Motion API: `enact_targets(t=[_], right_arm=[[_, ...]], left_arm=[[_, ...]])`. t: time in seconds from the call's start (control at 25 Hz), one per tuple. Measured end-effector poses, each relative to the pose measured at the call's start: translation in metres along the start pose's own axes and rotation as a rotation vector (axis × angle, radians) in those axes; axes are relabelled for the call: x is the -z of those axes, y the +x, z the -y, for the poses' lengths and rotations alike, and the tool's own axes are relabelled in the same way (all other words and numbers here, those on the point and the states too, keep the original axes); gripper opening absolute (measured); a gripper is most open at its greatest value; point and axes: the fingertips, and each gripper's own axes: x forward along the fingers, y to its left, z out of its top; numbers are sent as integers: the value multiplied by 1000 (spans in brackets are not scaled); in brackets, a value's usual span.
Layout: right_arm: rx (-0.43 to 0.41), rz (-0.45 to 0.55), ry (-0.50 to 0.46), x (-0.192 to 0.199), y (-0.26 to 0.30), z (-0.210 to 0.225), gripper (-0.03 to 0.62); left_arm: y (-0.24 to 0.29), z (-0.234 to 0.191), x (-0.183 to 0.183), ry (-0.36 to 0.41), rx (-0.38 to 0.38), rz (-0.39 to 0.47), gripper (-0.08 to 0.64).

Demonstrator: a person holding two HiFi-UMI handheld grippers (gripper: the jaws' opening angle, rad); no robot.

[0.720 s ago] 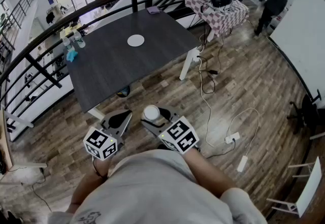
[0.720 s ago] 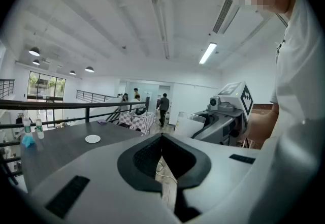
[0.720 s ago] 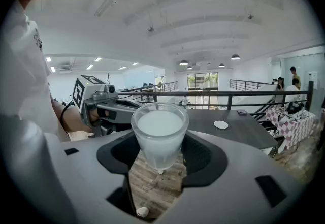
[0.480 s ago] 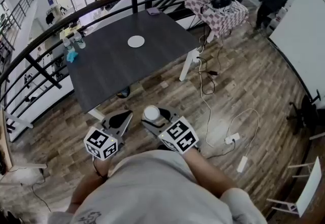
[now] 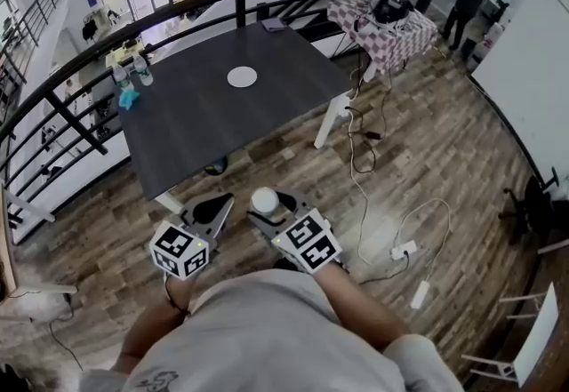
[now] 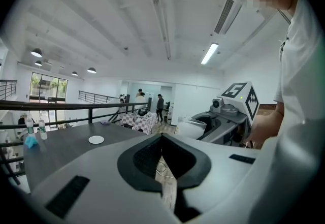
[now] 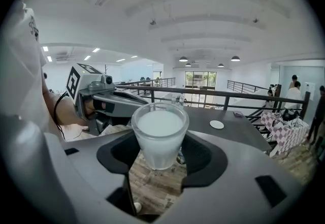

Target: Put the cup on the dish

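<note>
My right gripper (image 5: pixel 269 206) is shut on a frosted white cup (image 5: pixel 264 199), held upright over the wooden floor in front of the person's body. In the right gripper view the cup (image 7: pixel 160 136) stands between the two jaws of the right gripper (image 7: pixel 161 142). Just to its left my left gripper (image 5: pixel 218 202) is shut with nothing in it, and the left gripper (image 6: pixel 162 137) shows its jaws meeting at the tips. The small white dish (image 5: pixel 242 76) lies on the dark table (image 5: pixel 196 128), well ahead of both grippers. The dish (image 7: pixel 217 124) is also small and distant in the right gripper view.
Bottles and a blue thing (image 5: pixel 132 77) stand at the table's left edge, a purple item (image 5: pixel 273 24) at its far corner. A black railing (image 5: pixel 89 84) curves round the far side. Cables (image 5: pixel 363 146) trail on the floor to the right; a checked-cloth table (image 5: pixel 382 21) is beyond.
Both grippers and the cup keep their places. The head view has shifted slightly, and the person at the far right has stepped a little further off.
</note>
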Motion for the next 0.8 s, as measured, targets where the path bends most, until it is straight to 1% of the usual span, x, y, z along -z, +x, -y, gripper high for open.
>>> enact_targets(t=[0.24,0.48,0.64,0.8], right_arm=[[7,2,16,0,10,11,264],[2,4,26,-1,23,32,264],[-7,2,28,1,27,60,264],[-19,14,28,-2,35,103,264]], left_arm=[[6,-13,-1,-6,-27,-1,-2],[25,-31,1,-19,-45,-8,-2],[53,-41,0,-41,-62,-8,-2],[94,-58,-7,-47,-78,-4,-2]])
